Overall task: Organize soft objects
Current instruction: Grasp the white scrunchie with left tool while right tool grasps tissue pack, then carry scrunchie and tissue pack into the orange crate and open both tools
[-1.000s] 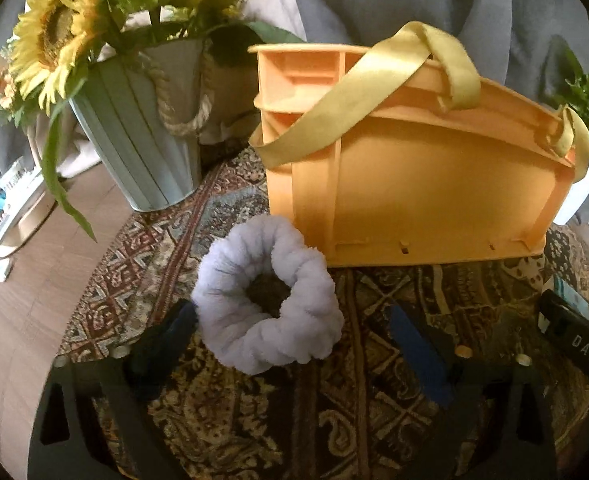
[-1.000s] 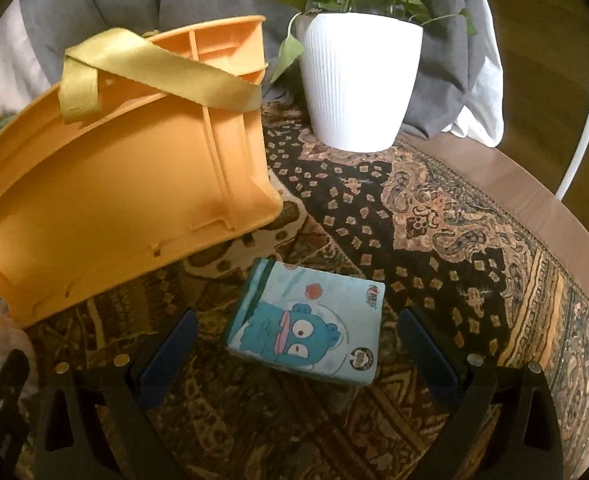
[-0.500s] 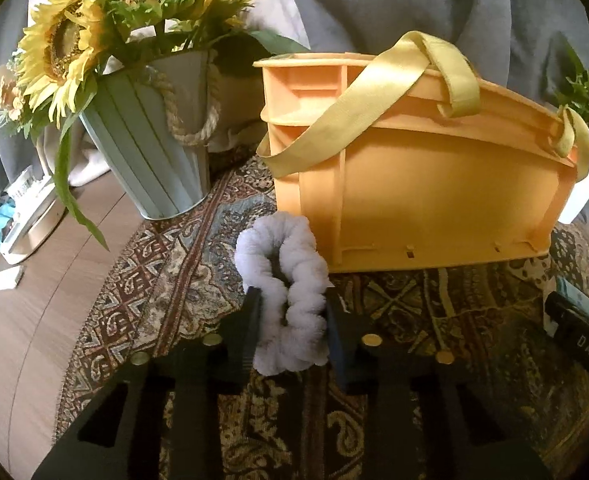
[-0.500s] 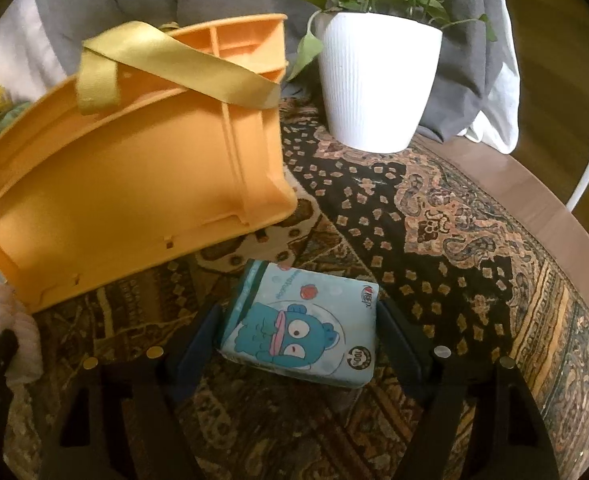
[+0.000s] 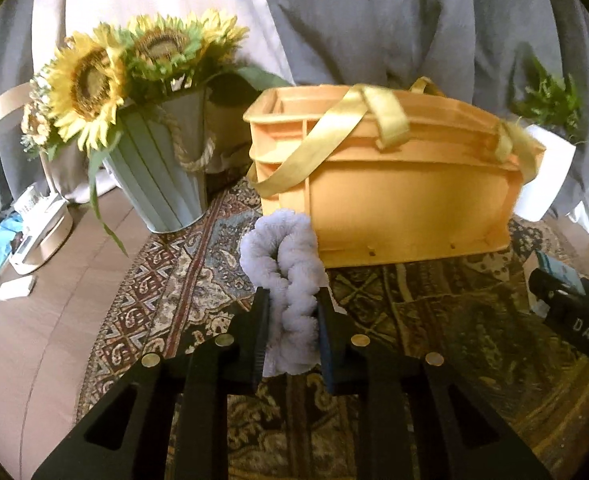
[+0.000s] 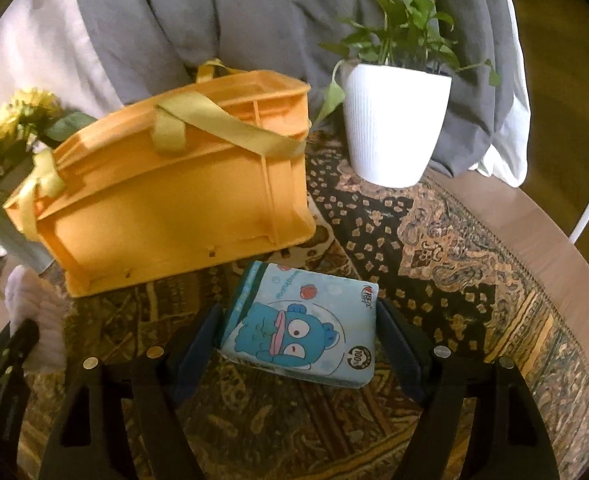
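Observation:
My left gripper (image 5: 292, 312) is shut on a fluffy white scrunchie (image 5: 284, 256), squeezed flat and held up above the patterned cloth, in front of the left end of the orange basket (image 5: 406, 204) with yellow straps. My right gripper (image 6: 298, 328) is shut on a blue cartoon tissue pack (image 6: 300, 330), lifted a little off the cloth in front of the basket (image 6: 174, 208). The scrunchie also shows at the left edge of the right wrist view (image 6: 38, 300). The basket's inside is hidden from both views.
A grey-green bucket of sunflowers (image 5: 154, 176) stands left of the basket. A white pot with a green plant (image 6: 394, 124) stands to its right. The patterned cloth (image 6: 454, 264) covers a round wooden table (image 6: 554, 248). Grey and white fabric hangs behind.
My left gripper closed on the scrunchie and raised it. My right gripper closed on the tissue pack and began lifting it. Both views rose, showing the basket from higher up.

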